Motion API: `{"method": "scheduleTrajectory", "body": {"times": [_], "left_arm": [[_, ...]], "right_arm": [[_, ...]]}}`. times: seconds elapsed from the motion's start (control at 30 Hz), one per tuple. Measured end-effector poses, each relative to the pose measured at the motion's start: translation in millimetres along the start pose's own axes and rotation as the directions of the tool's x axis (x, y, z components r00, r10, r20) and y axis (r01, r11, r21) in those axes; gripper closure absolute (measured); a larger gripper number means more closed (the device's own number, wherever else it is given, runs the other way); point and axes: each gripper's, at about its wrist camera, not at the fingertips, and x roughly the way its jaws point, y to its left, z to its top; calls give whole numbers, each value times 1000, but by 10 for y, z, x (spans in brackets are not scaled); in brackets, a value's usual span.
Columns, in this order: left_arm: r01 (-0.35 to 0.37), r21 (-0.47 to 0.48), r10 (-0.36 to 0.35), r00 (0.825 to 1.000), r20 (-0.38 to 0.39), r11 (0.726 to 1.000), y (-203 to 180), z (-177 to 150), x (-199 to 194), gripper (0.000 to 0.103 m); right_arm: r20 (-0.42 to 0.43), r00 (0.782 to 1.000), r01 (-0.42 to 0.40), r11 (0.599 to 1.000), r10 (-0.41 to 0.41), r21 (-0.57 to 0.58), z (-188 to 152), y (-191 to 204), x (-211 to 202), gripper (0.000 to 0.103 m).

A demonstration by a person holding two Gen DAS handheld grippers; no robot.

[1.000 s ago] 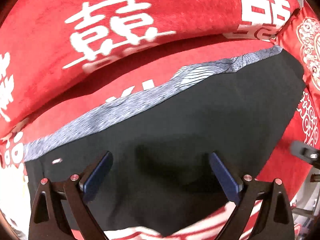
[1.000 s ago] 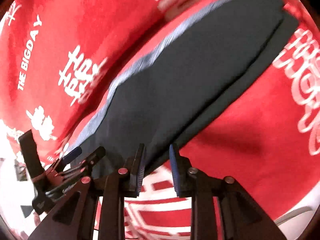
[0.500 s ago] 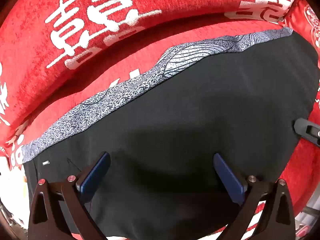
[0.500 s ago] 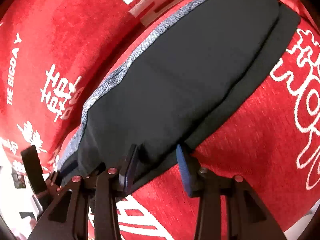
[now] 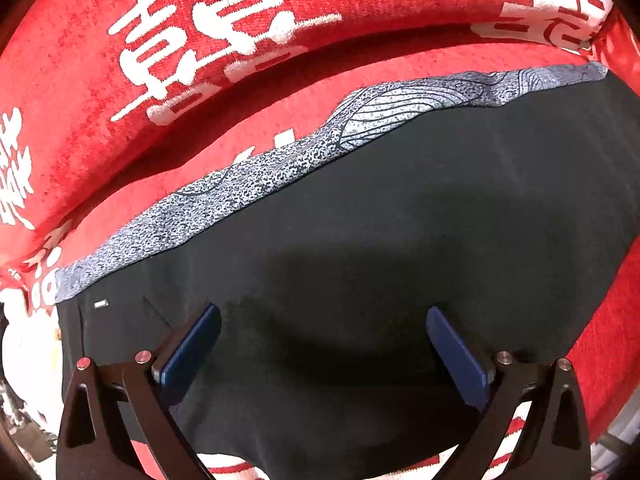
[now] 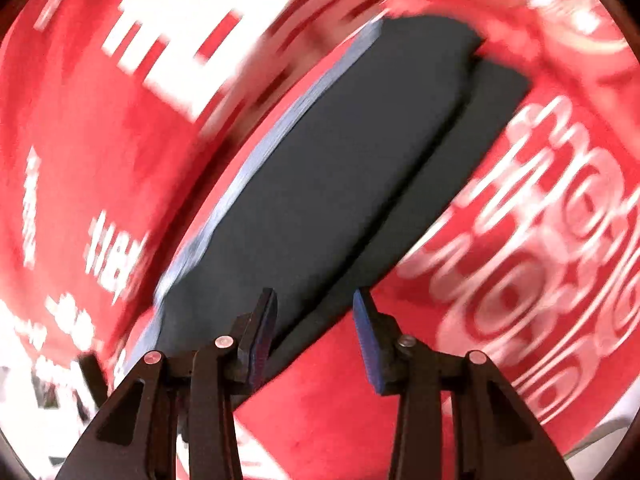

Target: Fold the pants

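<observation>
Dark pants with a grey patterned side stripe lie folded flat on a red cover printed with white characters. My left gripper hovers close over the middle of the dark cloth, jaws wide open and nothing between the pads. In the blurred right wrist view the pants stretch away up to the right, the top layer set back from the lower one. My right gripper stands open at their near edge. The lower layer's edge runs beneath the gap, and the pads do not press on it.
A red cushion with large white characters rises right behind the striped edge of the pants. Red cover with white print spreads to the right of the pants. Pale clutter shows past the cover's left end.
The right jaws have spread off the pants' near edge and swung sideways, blurring that view. The left gripper sank closer over the dark cloth, its jaws a little wider.
</observation>
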Motion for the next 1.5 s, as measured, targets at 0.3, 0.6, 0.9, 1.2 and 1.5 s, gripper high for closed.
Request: {"method": "scheduleTrajectory", "body": {"times": [0.3,0.6,0.9,1.2,1.5], "left_arm": [[-69,-53,68,997,-34,996,-133,-4,-93,0],[-131,-103,125,990,-64,986,-257,26,-132,0],[-179,-40,175,981,-82,983,-382,99,-255,0],[-114,-182,121,992,27,977,-287,808,-345,0],[-62,-255,69,997,19,965,-276,829,11,0]], "right_arm": [[63,996,49,994,-55,93,921,-475,220,59],[16,996,88,995,-87,-41,873,-589,-41,97],[-31,989,141,990,-141,-8,858,-683,-24,76],[-6,997,78,973,-81,-217,858,30,-88,74],[-45,984,132,877,-172,-462,886,379,566,70]]}}
